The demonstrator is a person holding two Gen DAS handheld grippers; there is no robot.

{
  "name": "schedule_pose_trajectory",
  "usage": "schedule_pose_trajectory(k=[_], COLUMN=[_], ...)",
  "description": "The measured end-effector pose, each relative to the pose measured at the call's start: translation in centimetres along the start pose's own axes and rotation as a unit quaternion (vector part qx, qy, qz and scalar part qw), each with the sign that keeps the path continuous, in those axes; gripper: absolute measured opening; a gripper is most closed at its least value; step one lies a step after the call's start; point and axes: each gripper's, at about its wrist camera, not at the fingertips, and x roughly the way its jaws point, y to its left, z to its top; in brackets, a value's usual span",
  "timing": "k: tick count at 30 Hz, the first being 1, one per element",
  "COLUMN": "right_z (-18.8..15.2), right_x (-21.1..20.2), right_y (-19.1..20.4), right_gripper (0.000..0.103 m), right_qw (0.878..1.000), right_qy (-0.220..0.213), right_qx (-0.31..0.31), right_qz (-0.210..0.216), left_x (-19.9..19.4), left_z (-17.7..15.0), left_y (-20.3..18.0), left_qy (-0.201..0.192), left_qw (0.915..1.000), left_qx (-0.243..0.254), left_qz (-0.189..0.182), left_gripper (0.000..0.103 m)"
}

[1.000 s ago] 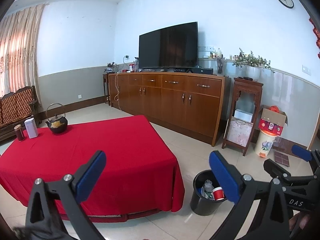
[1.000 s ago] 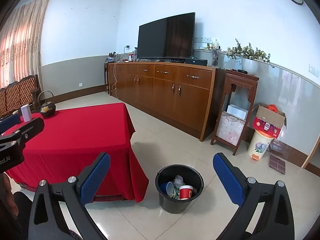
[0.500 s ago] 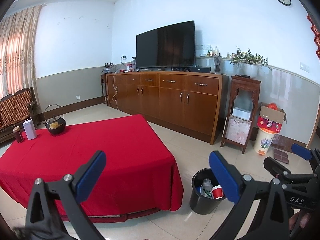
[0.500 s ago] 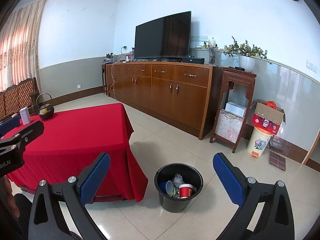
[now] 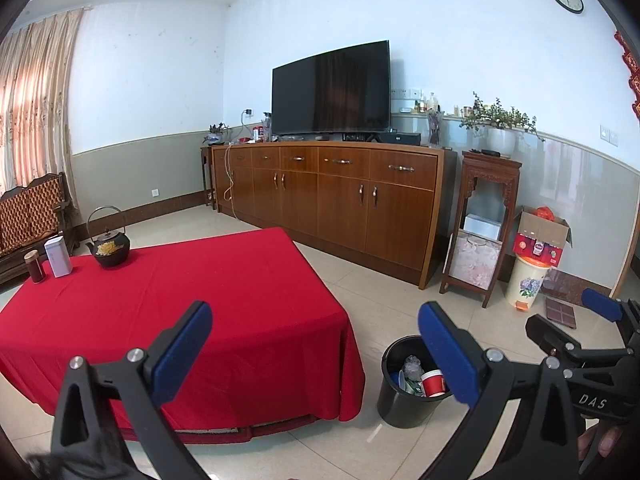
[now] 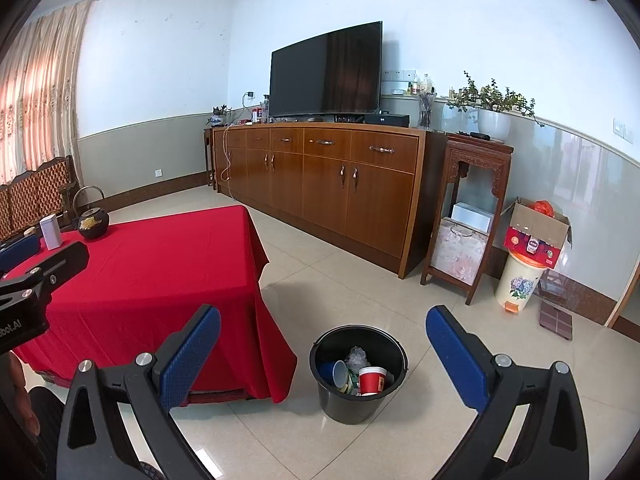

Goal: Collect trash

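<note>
1. Both tools are held above the floor with nothing in them: the left gripper has its jaws spread wide and empty, and the right gripper is likewise wide open and empty.
2. The trash is found inside the black bin, which stands on the tiled floor just beside the corner of the desk with its red cloth. A red paper cup, a blue cup and some crumpled clear plastic are seen in it.
3. No loose trash is seen on the cloth or on the visible floor, so the collecting is judged to be finished or nearly so.
4. If any step is left, it is judged to be a check of the desk and floor. The jaws should be kept open and clear of the cloth edge, so that the cloth is not snagged or pulled.
5. The kettle, the white tin and the dark jar at the far end of the desk are judged to be belongings, not trash, and are best left alone.
6. Writing that can be read: "DAS" is printed on the body of the right tool as seen from the left wrist, and "bot.AI", cut off at the frame edge, on the left tool as seen from the right wrist.
7. The red carton on the flowered pail bears print too small to be read.
</note>
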Motion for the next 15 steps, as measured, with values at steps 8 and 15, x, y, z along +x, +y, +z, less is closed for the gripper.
schedule_pose_trajectory(k=[8,15], right_z=[-0.07,-0.28], right_x=[0.02,-0.02], right_y=[0.03,-0.21], right_gripper=[0.103,0.103], right_qw=[1.000,1.000], right_qy=[0.000,0.003], right_qx=[0.000,0.002], right_qz=[-0.001,0.000], left_x=[0.13,0.03], left_z=[-0.02,-0.20], left_y=[-0.08,-0.30], left_qy=[0.001,0.002], left_qw=[1.0000,1.0000], left_qx=[0.000,0.002], left_qz=[-0.002,-0.004], left_gripper=[0.103,0.103])
